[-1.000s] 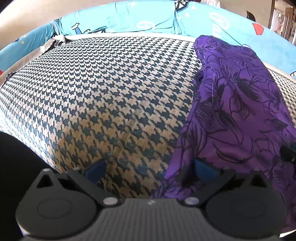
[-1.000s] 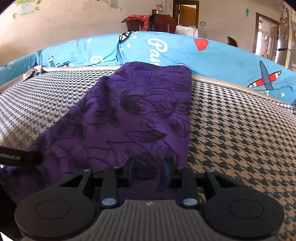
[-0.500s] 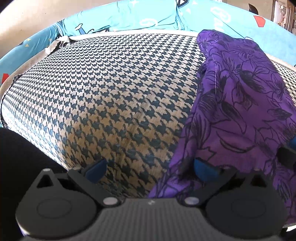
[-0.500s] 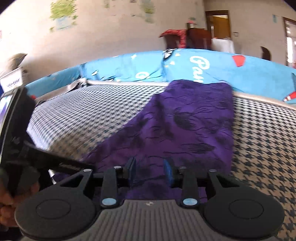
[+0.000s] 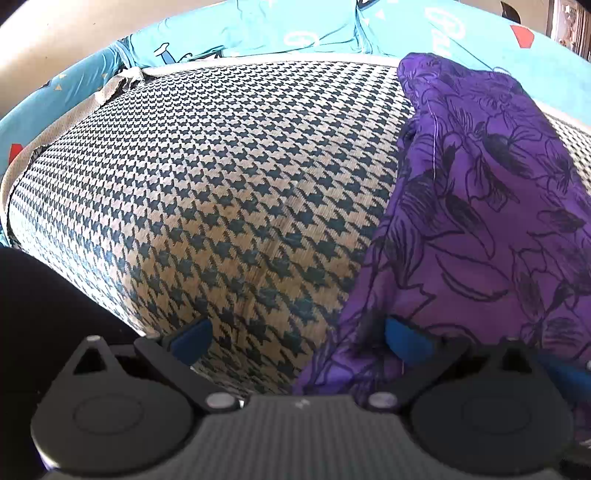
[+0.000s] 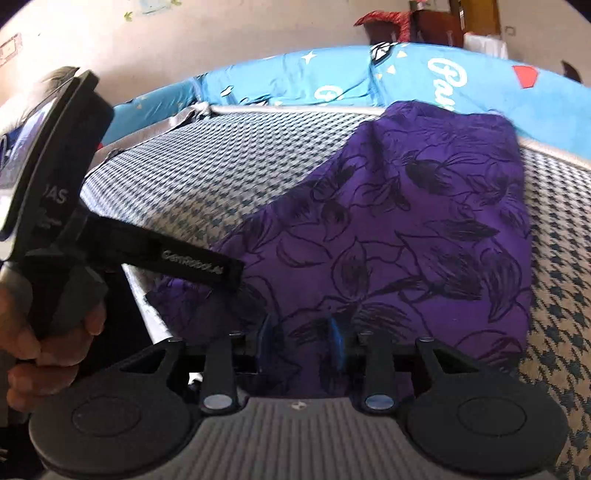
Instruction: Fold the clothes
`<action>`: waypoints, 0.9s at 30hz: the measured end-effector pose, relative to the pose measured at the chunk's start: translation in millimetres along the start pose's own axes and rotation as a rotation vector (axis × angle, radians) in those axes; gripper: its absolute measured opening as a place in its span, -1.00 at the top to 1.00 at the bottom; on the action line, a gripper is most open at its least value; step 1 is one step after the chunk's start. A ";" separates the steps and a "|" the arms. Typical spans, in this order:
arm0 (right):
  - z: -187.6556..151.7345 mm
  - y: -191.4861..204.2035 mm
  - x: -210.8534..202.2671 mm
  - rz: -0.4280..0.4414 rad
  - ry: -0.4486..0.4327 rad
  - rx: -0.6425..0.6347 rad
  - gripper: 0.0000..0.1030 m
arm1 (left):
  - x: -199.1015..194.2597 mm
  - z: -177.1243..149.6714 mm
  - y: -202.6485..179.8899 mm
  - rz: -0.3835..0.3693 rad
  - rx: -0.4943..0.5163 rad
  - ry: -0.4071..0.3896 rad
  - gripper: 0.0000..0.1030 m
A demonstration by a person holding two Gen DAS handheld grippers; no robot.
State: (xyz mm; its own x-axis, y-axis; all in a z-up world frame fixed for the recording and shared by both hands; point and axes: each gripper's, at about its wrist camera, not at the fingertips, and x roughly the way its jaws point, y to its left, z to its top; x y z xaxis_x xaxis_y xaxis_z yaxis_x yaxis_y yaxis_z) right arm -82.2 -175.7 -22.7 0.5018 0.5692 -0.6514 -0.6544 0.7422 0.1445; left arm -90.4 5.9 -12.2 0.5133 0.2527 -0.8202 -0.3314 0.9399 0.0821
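Observation:
A purple garment with a black flower print (image 6: 424,229) lies lengthwise on a houndstooth-covered cushion (image 5: 221,192). In the left wrist view the purple garment (image 5: 491,221) fills the right side. My left gripper (image 5: 295,334) is open wide at the garment's near left edge; its right blue fingertip (image 5: 404,338) rests against the cloth and the left one is over bare houndstooth. My right gripper (image 6: 303,332) is at the garment's near hem, its jaws narrowly apart and opening, with cloth lying between them. The left gripper's body (image 6: 62,206), held by a hand (image 6: 40,350), shows in the right wrist view.
A blue printed sheet or bolster (image 6: 332,81) runs along the cushion's far side. The cushion's front edge drops off at lower left (image 5: 110,295). Beyond are a pale wall, a doorway and furniture with a red cloth (image 6: 391,22).
The right wrist view has swung left, bringing the left gripper and the hand holding it into sight. The right jaws stand slightly wider. The left gripper has stayed put.

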 end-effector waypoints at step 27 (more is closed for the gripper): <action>3.6 -42.6 -37.7 -0.273 -0.165 0.212 0.17 | 14.9 57.6 -48.4 -0.105 0.003 -0.055 -1.00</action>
State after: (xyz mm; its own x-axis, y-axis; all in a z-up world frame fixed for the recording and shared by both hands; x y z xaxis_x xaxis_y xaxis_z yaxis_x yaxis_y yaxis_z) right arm -71.2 -227.5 -1.5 0.7369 0.3766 -0.5614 -0.3610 0.9213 0.1443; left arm -21.1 -22.5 4.2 0.5882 0.1647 -0.7917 -0.2709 0.9626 -0.0010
